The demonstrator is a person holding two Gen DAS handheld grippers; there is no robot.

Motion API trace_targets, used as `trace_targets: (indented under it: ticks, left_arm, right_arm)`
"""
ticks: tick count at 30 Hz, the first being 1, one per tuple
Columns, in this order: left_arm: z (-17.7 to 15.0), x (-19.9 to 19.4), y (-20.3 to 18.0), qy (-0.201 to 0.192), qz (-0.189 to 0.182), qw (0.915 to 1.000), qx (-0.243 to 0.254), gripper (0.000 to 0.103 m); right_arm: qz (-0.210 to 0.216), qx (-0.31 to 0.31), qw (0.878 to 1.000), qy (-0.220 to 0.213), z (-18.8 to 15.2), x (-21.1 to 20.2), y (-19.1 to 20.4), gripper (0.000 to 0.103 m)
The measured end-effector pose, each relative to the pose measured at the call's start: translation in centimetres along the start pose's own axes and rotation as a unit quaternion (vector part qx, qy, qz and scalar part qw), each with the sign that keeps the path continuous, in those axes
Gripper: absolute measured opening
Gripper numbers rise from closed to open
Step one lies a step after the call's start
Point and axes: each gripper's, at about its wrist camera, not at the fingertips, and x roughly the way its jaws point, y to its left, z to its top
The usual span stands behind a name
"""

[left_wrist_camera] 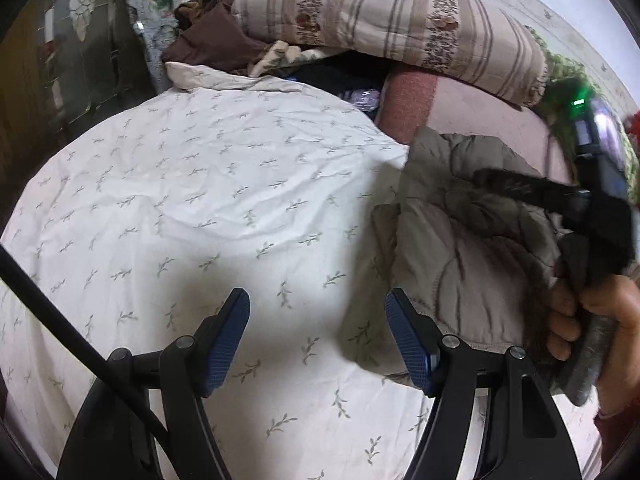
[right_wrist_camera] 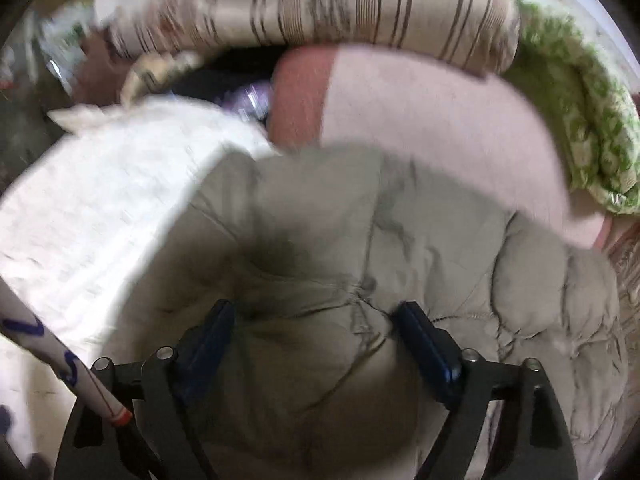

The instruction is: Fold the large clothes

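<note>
Gaping wide over bare sheet, the left gripper point(left_wrist_camera: 318, 336) holds nothing between its blue pads. The right gripper point(right_wrist_camera: 320, 344) also stands spread, a bulge of the grey-olive quilted jacket point(right_wrist_camera: 360, 248) swelling between its fingers, though blur hides whether the pads press it. The jacket lies bunched on the right side of the white leaf-print sheet point(left_wrist_camera: 180, 200), its near edge by the person's bare hand point(left_wrist_camera: 592, 320). Farther off sit a pink blanket point(right_wrist_camera: 420, 112), a striped folded quilt point(left_wrist_camera: 380, 20) above it, a green patterned cover point(right_wrist_camera: 580, 120) to the right and brown clothes point(left_wrist_camera: 212, 40) at far left.
</note>
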Motion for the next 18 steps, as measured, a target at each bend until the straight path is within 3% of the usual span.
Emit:
trace_targets:
  ticks: [3, 4, 6, 8, 11, 15, 18]
  left_arm:
    - [-0.1, 0.3, -0.1, 0.006, -0.001, 1.0, 0.0, 0.07]
    - [0.0, 0.5, -0.2, 0.006, 0.0, 1.0, 0.001, 0.07]
    - [0.1, 0.9, -0.5, 0.008, 0.001, 1.0, 0.001, 0.07]
    - [0.1, 1.2, -0.9, 0.012, 0.002, 0.9999, 0.008, 0.07]
    - [-0.1, 1.0, -1.5, 0.007, 0.002, 0.9998, 0.018, 0.07]
    - [-0.5, 0.9, -2.1, 0.004, -0.004, 0.9996, 0.027, 0.07]
    - [-1.3, 0.0, -2.3, -0.01, 0.002, 0.9994, 0.033, 0.07]
  right_arm:
    - [0.013, 0.001, 1.0, 0.003, 0.1, 0.3, 0.1, 0.089]
    - [0.014, 0.001, 1.0, 0.027, -0.2, 1.9, 0.3, 0.089]
    - [0.008, -0.01, 0.996, 0.085, -1.0, 5.6, 0.8, 0.101]
    - [0.006, -0.009, 0.997, 0.075, -0.9, 5.6, 0.6, 0.099]
    - [0.039, 0.01, 0.999, 0.023, 0.0, 2.1, -1.3, 0.093]
    - [0.001, 0.022, 1.0, -0.015, -0.6, -1.0, -6.5, 0.093]
    - [-0.031, 0.066, 0.997, 0.005, -2.2, -1.0, -12.6, 0.093]
